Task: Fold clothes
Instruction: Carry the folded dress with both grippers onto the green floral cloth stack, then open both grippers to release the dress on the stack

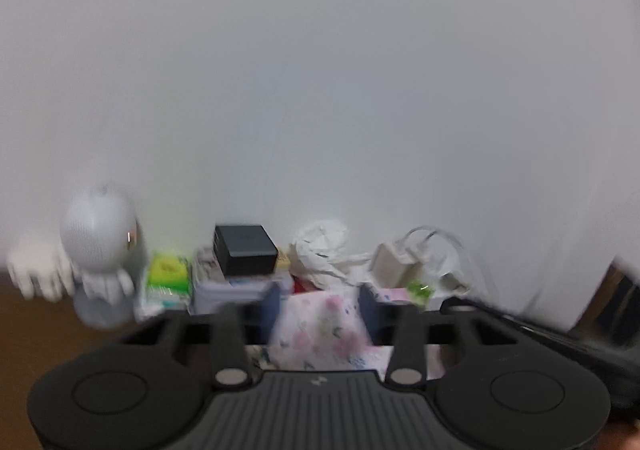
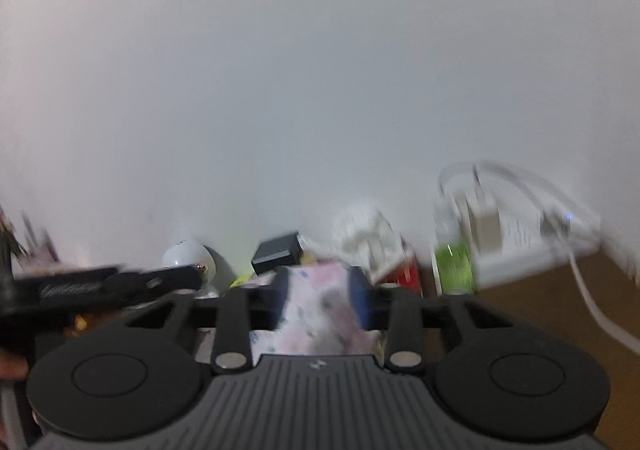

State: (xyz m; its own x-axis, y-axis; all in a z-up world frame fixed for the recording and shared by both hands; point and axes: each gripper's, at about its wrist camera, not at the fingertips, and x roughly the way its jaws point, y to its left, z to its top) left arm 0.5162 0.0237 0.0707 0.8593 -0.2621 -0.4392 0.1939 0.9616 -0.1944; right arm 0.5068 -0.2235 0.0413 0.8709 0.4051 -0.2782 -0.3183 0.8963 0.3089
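- Two hand-held grippers each pinch a fold of the same thin floral cloth (image 1: 320, 324), a soft white fabric printed with small pink and green blossoms, rumpled where it bunches between the blue pads.
- Seen from its own wrist camera, the left gripper (image 1: 320, 306) has its jaws drawn in on the cloth, with the fabric filling the gap between the blue fingers (image 1: 270, 310) and hanging back toward the ribbed black body.
- On the other side, the right gripper (image 2: 320, 298) is clamped on the cloth (image 2: 320, 306) as well, its pads (image 2: 360, 302) pressing a narrower gathered strip that rises between them.
- Both frames are blurred, so finer weave or stitching cannot be made out.
- Behind the cloth, along a plain pale wall (image 1: 320, 89), stands a row of clutter: a round white robot-like figure (image 1: 100, 242) with a smooth domed head, a matte black box (image 1: 245, 250) with sharp edges on a stack of papers, a crumpled white plastic bag (image 1: 320, 246), and a white charger (image 2: 492, 234) with looping cables.
- Beside the right gripper's view, the dark body of the left gripper (image 2: 104, 286) crosses at the left edge.
- Brown wooden surface (image 2: 540, 290) shows at the right.
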